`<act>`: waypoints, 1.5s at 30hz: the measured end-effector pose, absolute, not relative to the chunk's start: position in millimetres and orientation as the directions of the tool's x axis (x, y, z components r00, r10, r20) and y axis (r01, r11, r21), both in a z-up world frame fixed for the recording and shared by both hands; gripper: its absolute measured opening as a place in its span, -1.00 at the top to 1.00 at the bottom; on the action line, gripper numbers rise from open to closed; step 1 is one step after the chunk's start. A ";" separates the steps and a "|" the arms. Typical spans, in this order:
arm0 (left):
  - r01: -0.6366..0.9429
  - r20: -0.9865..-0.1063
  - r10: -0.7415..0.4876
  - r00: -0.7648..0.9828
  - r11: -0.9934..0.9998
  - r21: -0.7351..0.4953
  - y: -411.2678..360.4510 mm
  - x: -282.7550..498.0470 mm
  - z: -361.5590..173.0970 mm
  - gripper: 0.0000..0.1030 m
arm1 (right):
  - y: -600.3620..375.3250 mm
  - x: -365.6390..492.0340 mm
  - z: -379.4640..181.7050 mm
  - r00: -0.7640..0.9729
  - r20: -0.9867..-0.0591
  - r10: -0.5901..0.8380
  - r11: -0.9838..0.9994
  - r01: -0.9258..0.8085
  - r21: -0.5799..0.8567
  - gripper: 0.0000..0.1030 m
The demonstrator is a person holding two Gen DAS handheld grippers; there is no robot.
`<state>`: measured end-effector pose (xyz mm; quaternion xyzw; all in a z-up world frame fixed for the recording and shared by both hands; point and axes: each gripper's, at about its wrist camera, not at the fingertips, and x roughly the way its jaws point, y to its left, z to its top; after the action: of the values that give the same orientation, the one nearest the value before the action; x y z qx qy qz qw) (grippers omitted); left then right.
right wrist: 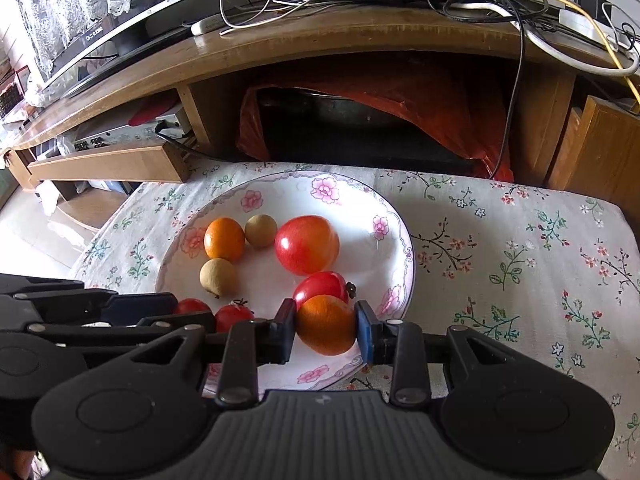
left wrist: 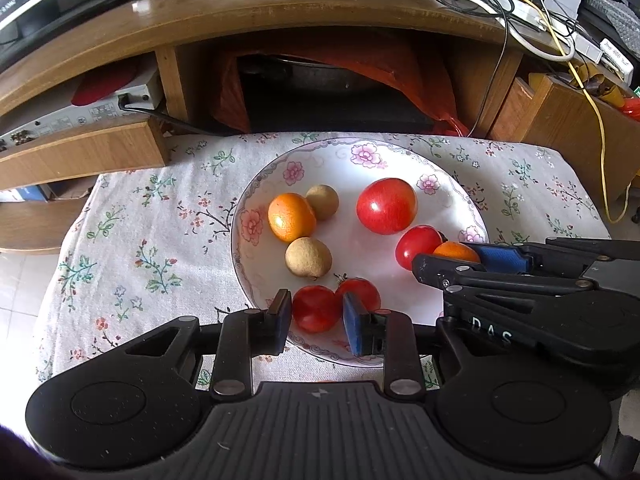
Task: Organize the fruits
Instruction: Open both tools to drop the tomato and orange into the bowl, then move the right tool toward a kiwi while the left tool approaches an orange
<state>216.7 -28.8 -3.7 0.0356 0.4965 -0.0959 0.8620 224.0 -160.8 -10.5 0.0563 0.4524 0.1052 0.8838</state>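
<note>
Two handheld grippers worked over a flowered white plate (left wrist: pixel 448 200) set on a floral tablecloth (left wrist: pixel 140 240) at centre frame. Left of centre on the plate lay an orange (left wrist: pixel 291 217) flanked by two tan longans (left wrist: pixel 308 258); a large red tomato (left wrist: pixel 386 205) sat right of them. At the plate's near rim, the left gripper (left wrist: pixel 316 314) bracketed a small red tomato (left wrist: pixel 314 308), jaws narrow, contact not discernible. Further right, the right gripper (right wrist: pixel 326 326) clamped a second orange (right wrist: pixel 326 324) between its pads, beside another tomato (right wrist: pixel 320 286).
</note>
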 end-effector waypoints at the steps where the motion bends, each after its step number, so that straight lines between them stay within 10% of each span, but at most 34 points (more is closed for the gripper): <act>1: 0.200 -0.863 -0.131 0.488 0.979 -0.035 -28.3 216.9 -3.5 0.28 | -160.7 224.1 -10.3 0.570 -0.787 0.236 0.972 -0.134 0.195 0.54; 45: 0.218 -0.816 -0.179 0.549 0.974 -0.066 -19.0 185.1 31.8 -0.09 | -159.5 189.3 42.2 0.673 -0.696 0.250 0.964 -0.110 0.240 0.46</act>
<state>185.1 -19.0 31.8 0.0213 0.4612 -0.1128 0.8799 189.3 -159.5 42.2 0.0895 0.3923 0.0989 0.9101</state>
